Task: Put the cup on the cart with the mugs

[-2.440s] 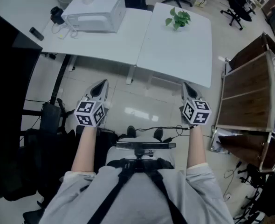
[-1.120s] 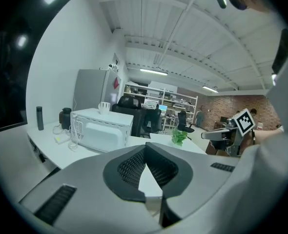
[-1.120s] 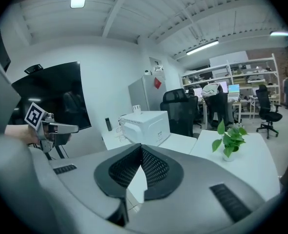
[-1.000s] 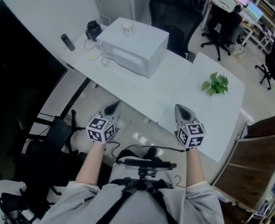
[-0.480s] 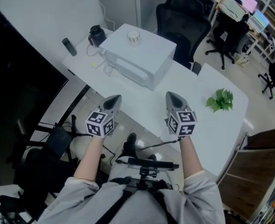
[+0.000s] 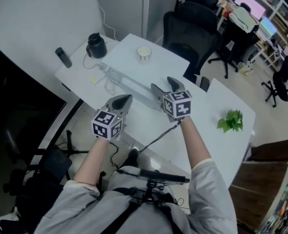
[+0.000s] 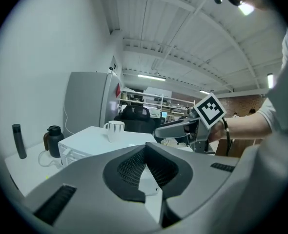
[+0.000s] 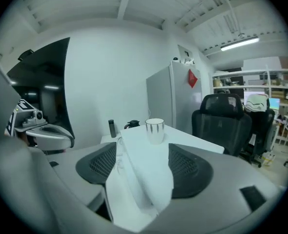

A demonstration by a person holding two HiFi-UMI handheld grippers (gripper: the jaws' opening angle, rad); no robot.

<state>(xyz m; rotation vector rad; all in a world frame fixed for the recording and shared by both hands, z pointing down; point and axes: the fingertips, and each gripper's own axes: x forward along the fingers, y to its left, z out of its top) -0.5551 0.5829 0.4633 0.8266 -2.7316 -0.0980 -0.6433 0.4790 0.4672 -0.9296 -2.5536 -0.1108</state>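
We line up the right gripper [image 6: 163,85], fingers just opened and empty, on the cup [image 6: 144,53] atop the far white box [image 6: 161,62] to grasp it; the left gripper [image 6: 124,100] idles, fingers together.

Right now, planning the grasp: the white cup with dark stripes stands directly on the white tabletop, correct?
Not quite: the white cup with dark stripes stands on the white box-shaped appliance that sits on the white tabletop, as the head view shows.
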